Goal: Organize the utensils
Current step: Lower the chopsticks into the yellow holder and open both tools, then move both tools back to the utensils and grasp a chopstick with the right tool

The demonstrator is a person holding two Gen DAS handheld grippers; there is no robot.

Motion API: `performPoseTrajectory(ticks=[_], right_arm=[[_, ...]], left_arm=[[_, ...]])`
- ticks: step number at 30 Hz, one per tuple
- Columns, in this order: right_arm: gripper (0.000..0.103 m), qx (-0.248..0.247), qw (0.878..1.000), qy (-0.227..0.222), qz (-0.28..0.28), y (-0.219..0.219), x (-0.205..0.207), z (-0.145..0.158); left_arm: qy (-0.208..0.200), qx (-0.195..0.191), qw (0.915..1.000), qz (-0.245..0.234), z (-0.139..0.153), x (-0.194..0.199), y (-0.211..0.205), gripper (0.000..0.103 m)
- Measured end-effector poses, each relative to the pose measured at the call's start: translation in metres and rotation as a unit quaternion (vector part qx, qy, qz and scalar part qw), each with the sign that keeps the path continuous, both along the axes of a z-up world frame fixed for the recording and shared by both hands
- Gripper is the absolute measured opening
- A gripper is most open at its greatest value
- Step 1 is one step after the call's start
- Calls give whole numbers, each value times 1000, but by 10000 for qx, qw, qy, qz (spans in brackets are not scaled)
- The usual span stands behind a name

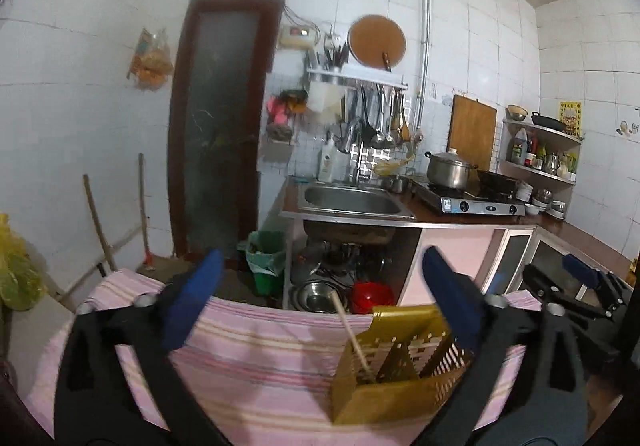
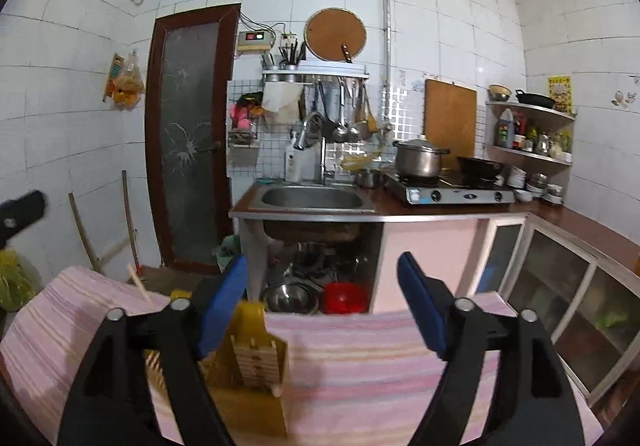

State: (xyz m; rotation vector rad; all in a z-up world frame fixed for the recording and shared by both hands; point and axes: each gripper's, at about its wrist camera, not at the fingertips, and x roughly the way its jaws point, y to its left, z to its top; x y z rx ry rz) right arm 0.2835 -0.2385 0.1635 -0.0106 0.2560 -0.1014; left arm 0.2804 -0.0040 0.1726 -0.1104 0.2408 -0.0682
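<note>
A yellow perforated utensil holder (image 1: 404, 362) stands upright on a table covered by a pink striped cloth (image 1: 260, 366), toward the right of the left wrist view and toward the left of the right wrist view. One wooden chopstick (image 1: 352, 334) leans in the holder, tilted up and to the left, its upper end well above the rim. The left gripper (image 1: 320, 306) hangs over the cloth with its blue pads spread wide and nothing between them; its right finger (image 1: 448, 302) overlaps the holder's right side in the picture, contact cannot be told. The right gripper (image 2: 324, 306) is likewise released, pads wide apart and empty; its left finger (image 2: 224, 306) stands in front of the holder's upper part, contact again uncertain. In the left wrist view the right gripper shows at the far right edge, beside the holder. Beyond the table edge: a steel sink (image 2: 312, 200) set in a brown counter, a gas stove (image 2: 448, 190) carrying a lidded steel pot (image 2: 420, 156) and a dark wok (image 2: 478, 166), ladles hanging from a wall rack (image 2: 316, 72), a wooden cutting board (image 2: 450, 122) leaning on the tiles, a dark-framed door (image 2: 188, 134) with cracked glass, and steel bowls with a red basin (image 2: 346, 296) under the sink.
</note>
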Motion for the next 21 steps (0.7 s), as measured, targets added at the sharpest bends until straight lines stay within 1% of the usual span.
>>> performPoseTrajectory(ticks=[1,4,9,14,16,20,21], right_arm=[[84,27,10000,11,-47,-2,-14,0],[86,104,9998,150,-113,-5,-42,-7],[86,144,9990,431,-44,0,-79,-28],[86,109,9979,641,-1,9,-112,-56],[86,177,9971,738,40,10,-117,-64],[86,321,9952,928,2,10,-127,-85],[86,357,9945,982,-3,10,-127,-90]], left_arm=[[7,56,10000,-2,0,-11,2,98],[174,239,9996,0,-9,-41,7,98],[586,533,9968,-36,-42,-79,9,98],[886,839,9925,41,-75,-106,11,98],[1022,836,9912,68,-86,-114,14,98],[1233,566,9907,95,-102,-121,23,98],[1258,550,9905,115,-106,-121,23,98]])
